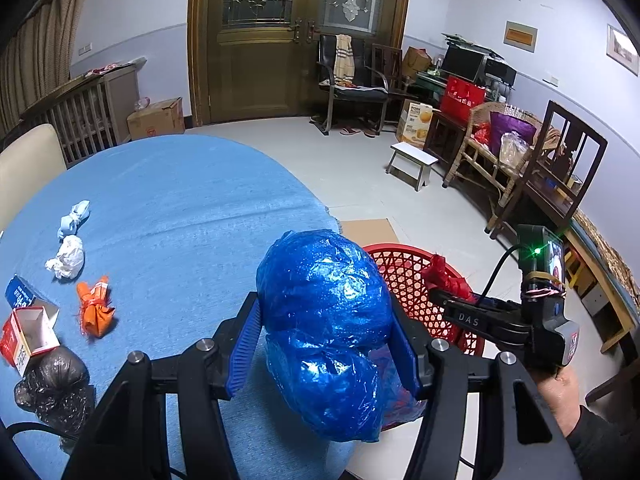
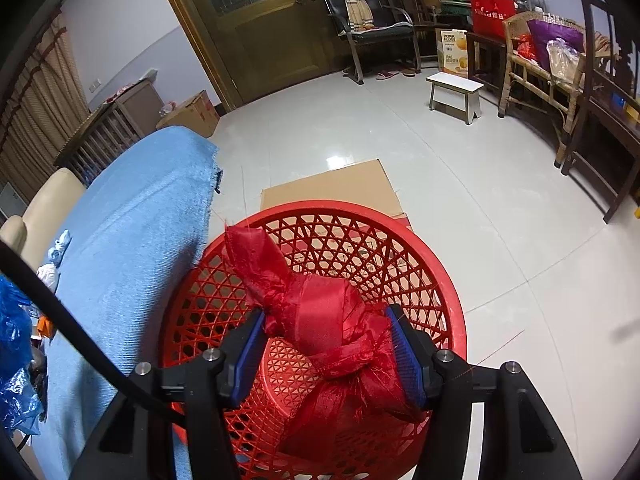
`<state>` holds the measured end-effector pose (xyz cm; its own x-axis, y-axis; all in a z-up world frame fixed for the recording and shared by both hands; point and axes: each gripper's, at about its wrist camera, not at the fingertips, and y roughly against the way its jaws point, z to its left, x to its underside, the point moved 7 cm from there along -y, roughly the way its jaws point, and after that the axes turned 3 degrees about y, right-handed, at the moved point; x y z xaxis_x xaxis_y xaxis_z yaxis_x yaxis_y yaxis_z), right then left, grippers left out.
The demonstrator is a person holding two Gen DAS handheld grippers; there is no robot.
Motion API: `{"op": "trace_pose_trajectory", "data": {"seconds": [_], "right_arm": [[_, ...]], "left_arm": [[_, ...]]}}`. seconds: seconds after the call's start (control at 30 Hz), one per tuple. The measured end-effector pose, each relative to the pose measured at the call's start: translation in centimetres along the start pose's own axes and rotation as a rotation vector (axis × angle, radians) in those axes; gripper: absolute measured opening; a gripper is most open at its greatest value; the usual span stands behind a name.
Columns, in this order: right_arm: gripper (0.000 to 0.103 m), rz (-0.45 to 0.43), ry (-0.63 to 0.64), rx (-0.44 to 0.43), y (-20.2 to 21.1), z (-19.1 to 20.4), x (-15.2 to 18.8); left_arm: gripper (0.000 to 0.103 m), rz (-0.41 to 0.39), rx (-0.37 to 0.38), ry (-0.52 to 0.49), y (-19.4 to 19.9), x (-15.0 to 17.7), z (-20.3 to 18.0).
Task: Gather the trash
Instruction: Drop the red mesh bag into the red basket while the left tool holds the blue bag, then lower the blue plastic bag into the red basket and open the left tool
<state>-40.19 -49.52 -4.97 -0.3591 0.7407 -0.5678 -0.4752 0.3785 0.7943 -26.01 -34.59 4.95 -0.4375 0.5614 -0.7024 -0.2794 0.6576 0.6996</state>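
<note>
Wooden double door [image 1: 276, 40], white stool [image 1: 412, 162]

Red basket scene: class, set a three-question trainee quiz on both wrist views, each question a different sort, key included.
1. True or false: the right gripper holds a knotted red mesh bundle above the red basket.
2. What is the left gripper shut on? A) orange bundle B) blue plastic bag C) black bag
3. Fill in: the orange bundle lies on the ____ tablecloth.

Key: 1 true; 2 B, the blue plastic bag; 3 blue.
</note>
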Motion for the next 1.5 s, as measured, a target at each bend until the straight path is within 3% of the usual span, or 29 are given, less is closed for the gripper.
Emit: {"op": "trace_pose_trajectory", "data": {"seconds": [0.23, 0.57, 1.07, 1.3, 1.5], "right_arm": [[0.075, 0.028, -0.020, 0.034, -0.8, -1.0, 0.3], [0.076, -0.032, -0.067, 0.045, 0.9, -2.4, -0.6], [0.076, -0.055, -0.121, 0.074, 2.5, -5.4, -0.3], [0.076, -0.075, -0.134, 0.078, 3.1, -5.9, -0.6], [0.076, -0.078, -0.125, 0.072, 3.0, -5.5, -0.6]], "left_arm": [[0.061, 0.008, 0.009, -0.010, -0.6, -0.1, -0.7], [0.061, 0.027, 0.041, -0.040, -2.0, -0.2, -2.3], [0.063, 0.057, 0.122, -0.055, -5.1, -1.6, -6.9], [0.073, 0.105, 0.109, -0.014, -6.3, -1.6, -6.8], [0.074, 0.111, 0.108, 0.033, -5.7, -1.7, -5.1]]}}
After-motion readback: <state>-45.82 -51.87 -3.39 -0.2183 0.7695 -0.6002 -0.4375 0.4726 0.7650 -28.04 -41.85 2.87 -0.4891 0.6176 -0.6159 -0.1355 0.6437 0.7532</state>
